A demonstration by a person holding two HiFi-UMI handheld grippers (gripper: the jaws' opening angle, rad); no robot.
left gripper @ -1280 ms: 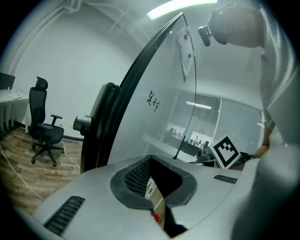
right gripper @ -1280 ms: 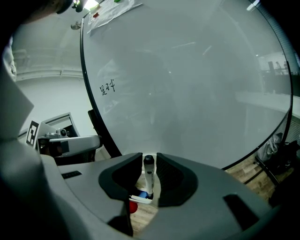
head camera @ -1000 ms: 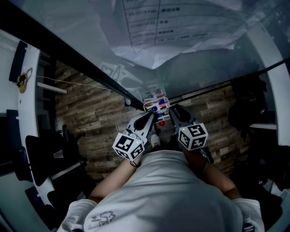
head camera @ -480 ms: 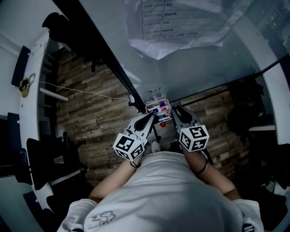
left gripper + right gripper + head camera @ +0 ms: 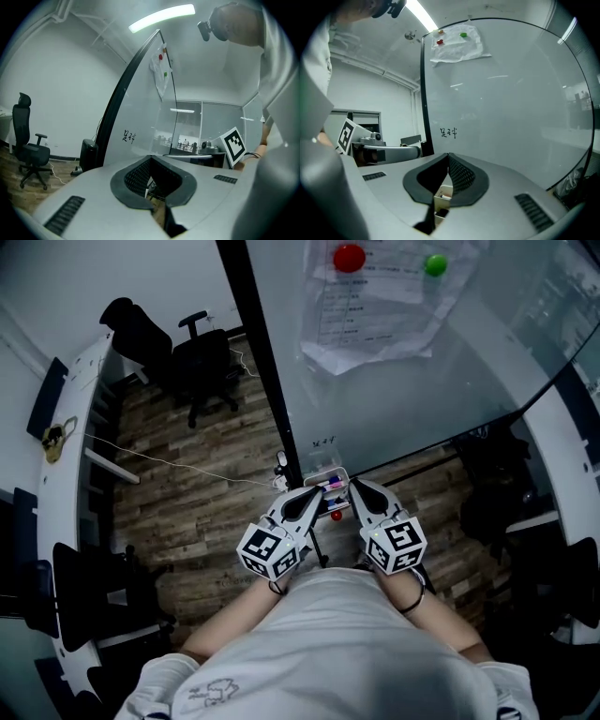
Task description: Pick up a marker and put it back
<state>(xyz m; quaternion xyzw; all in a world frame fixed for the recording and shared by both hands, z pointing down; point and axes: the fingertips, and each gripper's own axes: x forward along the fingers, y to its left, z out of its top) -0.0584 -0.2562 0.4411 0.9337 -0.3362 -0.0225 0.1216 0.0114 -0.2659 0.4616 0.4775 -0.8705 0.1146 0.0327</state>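
White plastic marker tray sits just ahead of left gripper and right gripper, fingers closed on nothing; shoving in unopened could knock the coloured markers out.

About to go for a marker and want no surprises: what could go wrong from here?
1. The left gripper and the right gripper both have their jaws together. Reaching in like that would probably shove markers rather than take one.
2. Both tips crowd the small marker box, so they might knock each other.
3. The glass board stands just behind the box, and a forward push could strike it.
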